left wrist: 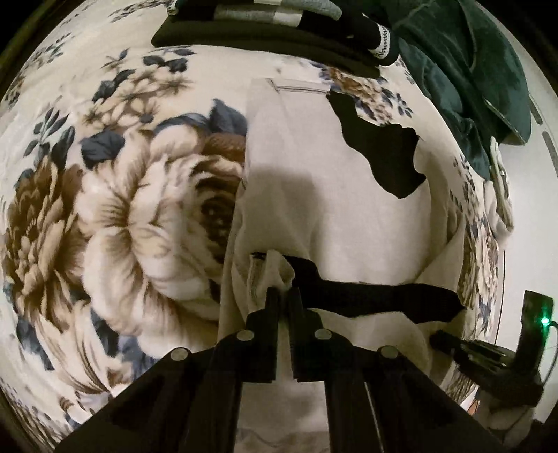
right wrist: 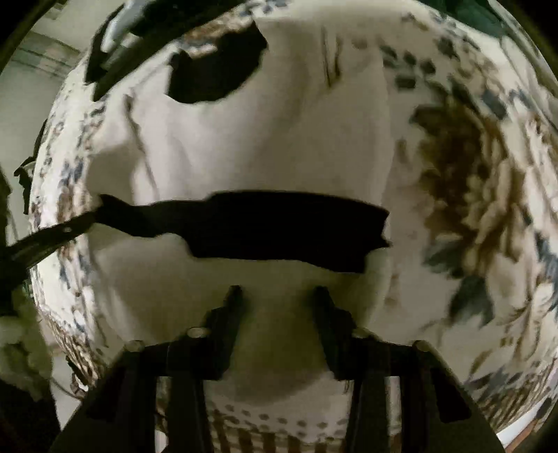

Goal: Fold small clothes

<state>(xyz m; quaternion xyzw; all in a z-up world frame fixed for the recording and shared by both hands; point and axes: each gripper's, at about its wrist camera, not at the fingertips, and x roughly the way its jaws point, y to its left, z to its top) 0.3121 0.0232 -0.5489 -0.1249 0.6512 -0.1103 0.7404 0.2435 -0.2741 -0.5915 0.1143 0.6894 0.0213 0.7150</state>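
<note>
A white garment with black patches (left wrist: 314, 195) lies on a floral blanket (left wrist: 115, 216). My left gripper (left wrist: 284, 291) is shut on a bunched edge of the white garment, beside a long black patch (left wrist: 376, 296). In the right wrist view the same garment (right wrist: 244, 139) spreads ahead with a long black patch (right wrist: 251, 226) across it. My right gripper (right wrist: 275, 291) is open just above the cloth, nothing between its fingers. The right gripper also shows at the lower right of the left wrist view (left wrist: 439, 339).
A stack of folded dark and grey clothes (left wrist: 265, 31) sits at the far edge of the blanket. A dark green garment (left wrist: 470, 76) is heaped at the far right. The blanket's edge (right wrist: 52, 244) drops off at the left in the right wrist view.
</note>
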